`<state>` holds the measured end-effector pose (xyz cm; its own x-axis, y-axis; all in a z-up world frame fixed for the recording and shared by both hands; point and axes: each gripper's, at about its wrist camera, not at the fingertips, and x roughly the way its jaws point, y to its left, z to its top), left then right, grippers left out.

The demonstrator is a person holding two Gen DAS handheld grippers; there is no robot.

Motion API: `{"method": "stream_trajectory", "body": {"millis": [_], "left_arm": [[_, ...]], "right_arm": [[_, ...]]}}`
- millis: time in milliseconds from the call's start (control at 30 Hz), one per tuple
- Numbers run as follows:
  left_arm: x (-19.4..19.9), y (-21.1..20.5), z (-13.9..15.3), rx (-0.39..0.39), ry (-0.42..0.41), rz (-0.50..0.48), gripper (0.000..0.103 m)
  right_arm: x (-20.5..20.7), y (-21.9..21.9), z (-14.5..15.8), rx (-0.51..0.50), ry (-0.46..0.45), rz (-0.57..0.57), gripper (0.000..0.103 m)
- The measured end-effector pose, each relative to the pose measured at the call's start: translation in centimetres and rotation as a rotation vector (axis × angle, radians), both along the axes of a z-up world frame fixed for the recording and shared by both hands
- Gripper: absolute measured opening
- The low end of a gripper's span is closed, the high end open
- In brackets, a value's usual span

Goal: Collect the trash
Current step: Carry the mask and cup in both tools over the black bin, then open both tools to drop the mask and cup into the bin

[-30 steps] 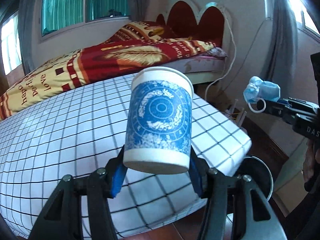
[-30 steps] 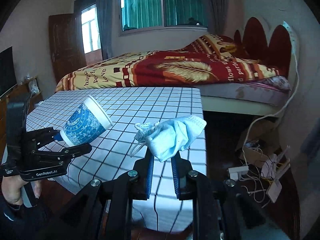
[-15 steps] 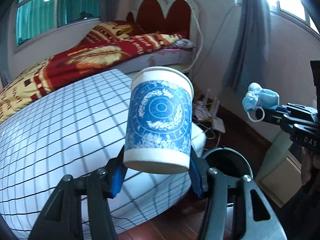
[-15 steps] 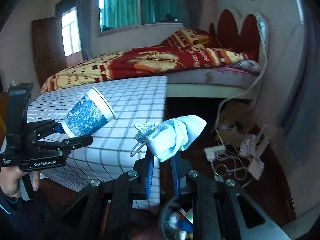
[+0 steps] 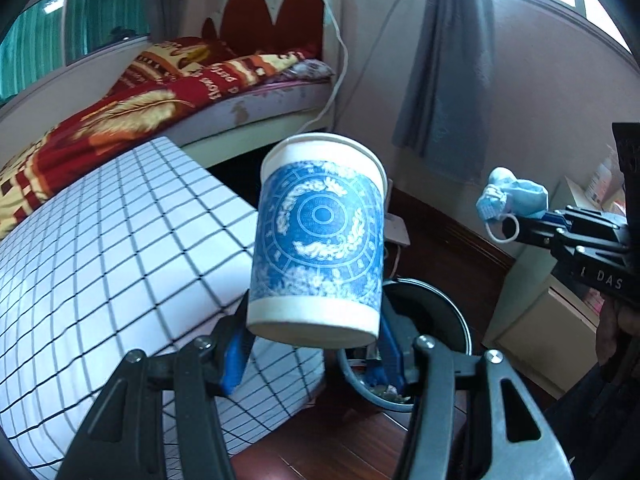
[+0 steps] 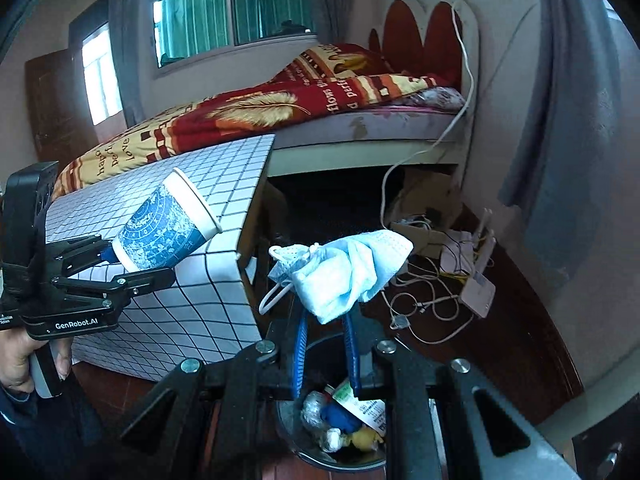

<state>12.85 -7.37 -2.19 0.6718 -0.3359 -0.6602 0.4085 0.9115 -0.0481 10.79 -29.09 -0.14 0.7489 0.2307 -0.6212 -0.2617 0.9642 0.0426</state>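
My left gripper (image 5: pixel 316 344) is shut on a blue-and-white paper cup (image 5: pixel 320 240) and holds it in the air beside the table corner; the cup also shows in the right wrist view (image 6: pixel 168 228). My right gripper (image 6: pixel 326 320) is shut on a crumpled light-blue face mask (image 6: pixel 344 272), seen from the left wrist view too (image 5: pixel 512 200). A dark round trash bin (image 6: pixel 304 436) with several pieces of rubbish in it stands on the floor right below the right gripper. In the left wrist view the bin (image 5: pixel 440 304) is just behind and below the cup.
A table with a white grid-pattern cloth (image 5: pixel 100 272) stands left of the bin. A bed with a red and yellow blanket (image 6: pixel 280 108) is behind. Cables, a power strip and a router (image 6: pixel 476 288) lie on the wooden floor by the wall. A grey curtain (image 5: pixel 444 72) hangs at right.
Both grippers have swung right, away from the table top, and come over the trash bin, which is now in view under them. Cup and mask stay gripped.
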Motion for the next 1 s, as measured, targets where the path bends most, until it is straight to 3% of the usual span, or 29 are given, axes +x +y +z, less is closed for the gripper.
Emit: {"method": "stream_trajectory", "body": {"millis": [500,1000], "left_arm": [[-0.9,-6.1,-4.0,0.03,0.104,-0.136,0.056],[0.4,-9.2,-9.9,0.077,0.27,-0.185,0.056]], "right_arm": [[-2.7,-5.2,-4.1,-0.026,0.099,-0.099,0.018],[-1.1,-5.7,-10.6,-0.049,0.258,-0.064,0.018]]}}
